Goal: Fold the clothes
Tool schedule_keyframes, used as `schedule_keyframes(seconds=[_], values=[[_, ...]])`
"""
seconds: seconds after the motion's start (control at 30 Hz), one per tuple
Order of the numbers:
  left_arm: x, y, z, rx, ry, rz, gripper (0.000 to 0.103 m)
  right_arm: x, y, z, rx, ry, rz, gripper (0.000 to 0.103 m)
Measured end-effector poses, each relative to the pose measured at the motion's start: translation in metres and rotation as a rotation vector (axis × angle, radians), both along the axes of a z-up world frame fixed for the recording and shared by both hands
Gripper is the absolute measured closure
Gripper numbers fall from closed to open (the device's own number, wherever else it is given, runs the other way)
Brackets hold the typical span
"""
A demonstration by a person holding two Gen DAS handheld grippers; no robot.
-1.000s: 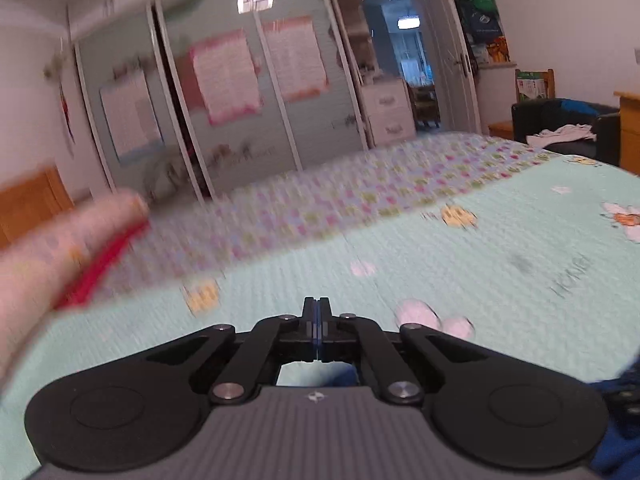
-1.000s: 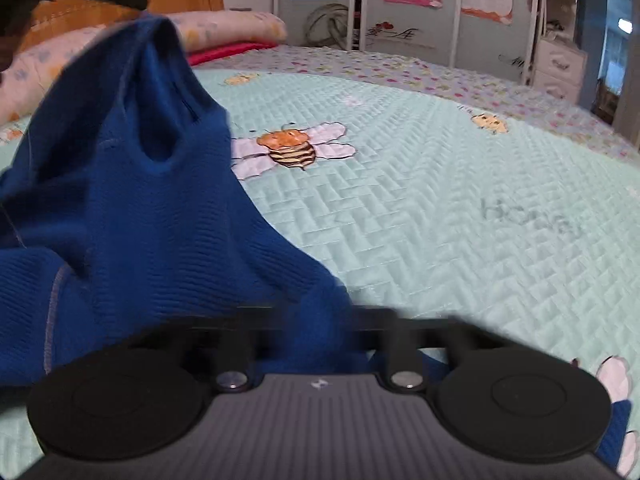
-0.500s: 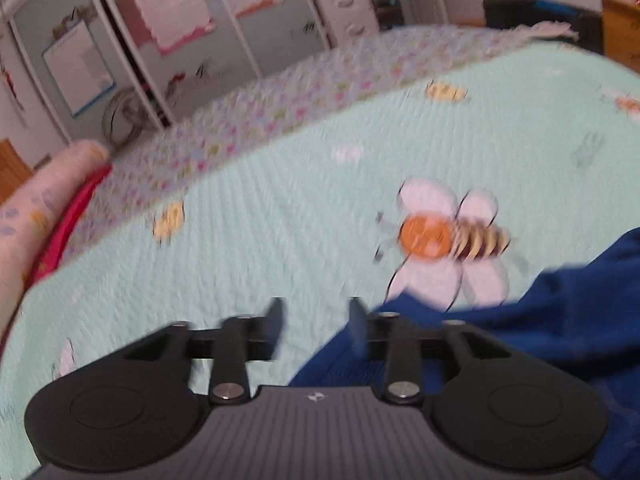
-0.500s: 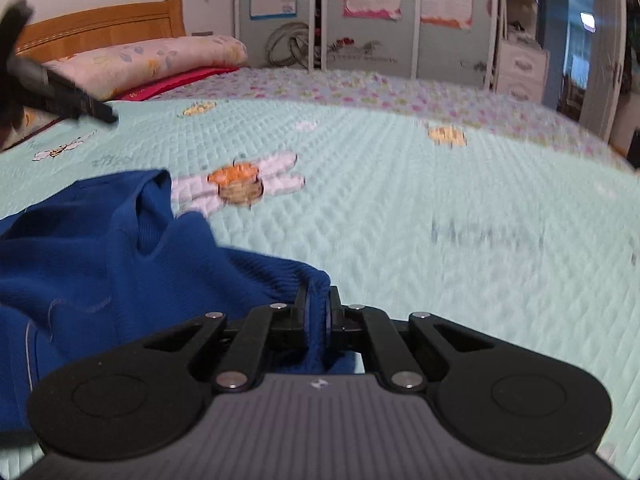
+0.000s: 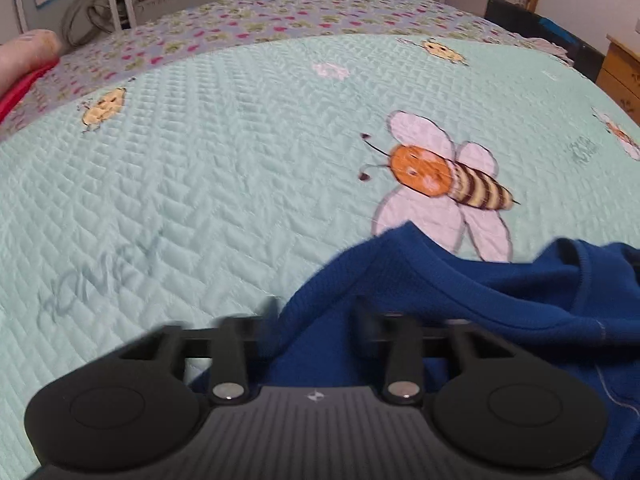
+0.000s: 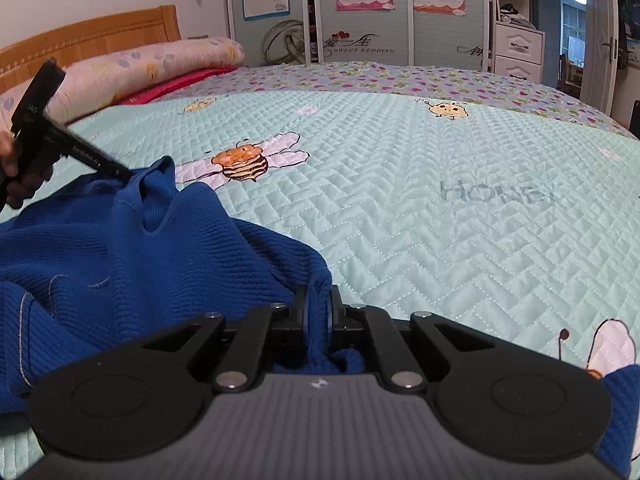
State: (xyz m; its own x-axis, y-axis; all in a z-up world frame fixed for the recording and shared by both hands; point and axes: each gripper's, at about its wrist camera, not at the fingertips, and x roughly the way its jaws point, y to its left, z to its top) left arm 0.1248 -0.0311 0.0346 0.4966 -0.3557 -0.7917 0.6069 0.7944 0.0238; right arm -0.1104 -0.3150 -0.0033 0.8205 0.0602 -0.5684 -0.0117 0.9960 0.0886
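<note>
A dark blue knit garment (image 6: 140, 260) lies crumpled on the mint green quilted bedspread (image 6: 440, 240). My right gripper (image 6: 318, 306) is shut on a fold of its near edge, and the cloth bunches between the pads. In the left wrist view the garment (image 5: 480, 300) fills the lower right. My left gripper (image 5: 316, 312) points down at it with its jaws apart and closing, a corner of the blue cloth between them. The right wrist view shows that left gripper (image 6: 122, 172) at the far left, its tip against a raised peak of the fabric, held by a person's hand (image 6: 16, 168).
A bee picture (image 5: 440, 176) on the quilt lies just beyond the garment. At the head of the bed are a long pink pillow (image 6: 160, 64) and a wooden headboard (image 6: 80, 36). Wardrobe doors (image 6: 360, 12) stand behind, and a wooden dresser (image 5: 620, 76) is at the right.
The left gripper tilted down and sank from above the bed to the garment, and its jaws opened. The garment, lifted a second ago, dropped onto the quilt. The right gripper kept its grip.
</note>
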Motion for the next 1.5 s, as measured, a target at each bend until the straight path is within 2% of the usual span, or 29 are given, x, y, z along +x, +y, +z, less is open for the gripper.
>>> schedule_keyframes(seconds=[0.1,0.23,0.33,0.4,0.43,0.47,0.5,0.57,0.63,0.67,0.73,0.83,0.93,1.07,1.17,1.3,1.37,1.5], values=[[-0.027,-0.018,0.008,0.102,-0.14,0.001,0.093,-0.003,0.002,0.004,-0.021,-0.023,-0.016,0.097],[-0.038,-0.026,0.039,0.115,-0.302,0.052,0.094,-0.003,0.013,0.028,-0.147,-0.111,-0.068,0.099],[-0.022,-0.03,0.063,0.121,-0.401,0.175,0.094,0.021,0.013,0.05,-0.223,-0.183,-0.119,0.099],[-0.009,-0.028,0.07,0.135,-0.466,0.294,0.093,0.045,0.01,0.063,-0.254,-0.236,-0.159,0.099],[-0.002,-0.027,0.069,0.154,-0.483,0.34,0.093,0.057,0.008,0.067,-0.25,-0.256,-0.173,0.095],[0.003,-0.026,0.065,0.185,-0.472,0.361,0.087,0.069,0.006,0.068,-0.229,-0.271,-0.18,0.082],[0.006,-0.022,0.059,0.218,-0.438,0.375,0.084,0.08,0.003,0.068,-0.202,-0.254,-0.188,0.076],[0.001,-0.009,0.053,0.234,-0.394,0.4,0.079,0.095,-0.002,0.068,-0.127,-0.183,-0.206,0.074],[-0.018,0.013,0.053,0.208,-0.373,0.417,0.072,0.077,-0.004,0.069,-0.03,-0.196,-0.203,0.07],[-0.031,0.024,0.055,0.193,-0.357,0.43,0.065,0.066,-0.003,0.068,0.001,-0.189,-0.195,0.069],[-0.062,0.048,0.061,0.154,-0.328,0.45,0.063,0.038,0.001,0.062,0.095,-0.134,-0.148,0.069],[-0.133,0.068,0.067,0.103,-0.302,0.4,0.063,-0.008,0.013,0.044,0.279,-0.008,-0.042,0.069],[-0.224,0.067,0.071,0.094,-0.307,0.227,0.061,-0.061,0.032,0.025,0.418,0.09,0.022,0.069],[-0.34,0.042,0.064,0.122,-0.345,-0.05,0.045,-0.121,0.053,0.01,0.442,0.134,-0.006,0.068],[-0.402,0.023,0.049,0.127,-0.389,-0.146,0.044,-0.153,0.065,0.003,0.468,0.136,-0.043,0.068],[-0.439,-0.007,0.008,0.244,-0.482,-0.187,0.038,-0.175,0.078,0.003,0.482,0.139,-0.089,0.064],[-0.438,-0.017,-0.012,0.294,-0.469,-0.179,0.037,-0.183,0.084,0.004,0.475,0.141,-0.103,0.061],[-0.426,-0.022,-0.018,0.291,-0.46,-0.132,0.037,-0.198,0.097,0.004,0.443,0.142,-0.122,0.06]])
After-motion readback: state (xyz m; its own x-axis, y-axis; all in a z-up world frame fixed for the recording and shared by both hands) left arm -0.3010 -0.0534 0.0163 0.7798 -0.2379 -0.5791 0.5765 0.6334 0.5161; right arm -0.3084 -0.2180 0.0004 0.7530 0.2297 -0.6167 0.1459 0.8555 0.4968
